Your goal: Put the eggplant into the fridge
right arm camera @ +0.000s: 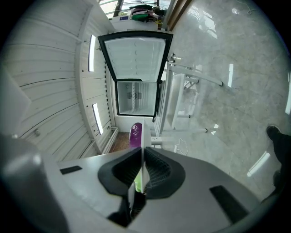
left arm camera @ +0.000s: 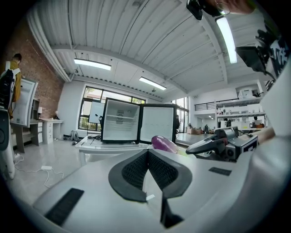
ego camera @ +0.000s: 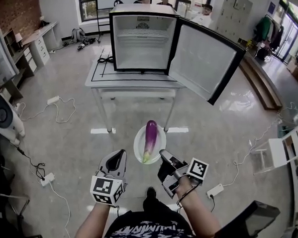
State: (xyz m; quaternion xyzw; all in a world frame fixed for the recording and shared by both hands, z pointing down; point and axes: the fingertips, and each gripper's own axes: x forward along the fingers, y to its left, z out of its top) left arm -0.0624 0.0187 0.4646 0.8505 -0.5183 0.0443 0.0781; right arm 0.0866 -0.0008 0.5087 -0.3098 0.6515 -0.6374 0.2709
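Centre of head view: my right gripper jaws clamp the white plate rim. The eggplant lies on it, long axis pointing up-frame toward the open fridge. Left gripper jaws closed, empty.

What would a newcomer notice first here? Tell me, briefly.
A purple eggplant lies on a white plate held above the floor, low in the middle of the head view. The right hand-held gripper pinches the plate's rim. Beyond it, a small fridge stands on a white table, its door swung wide to the right and its white inside looking empty apart from a shelf.
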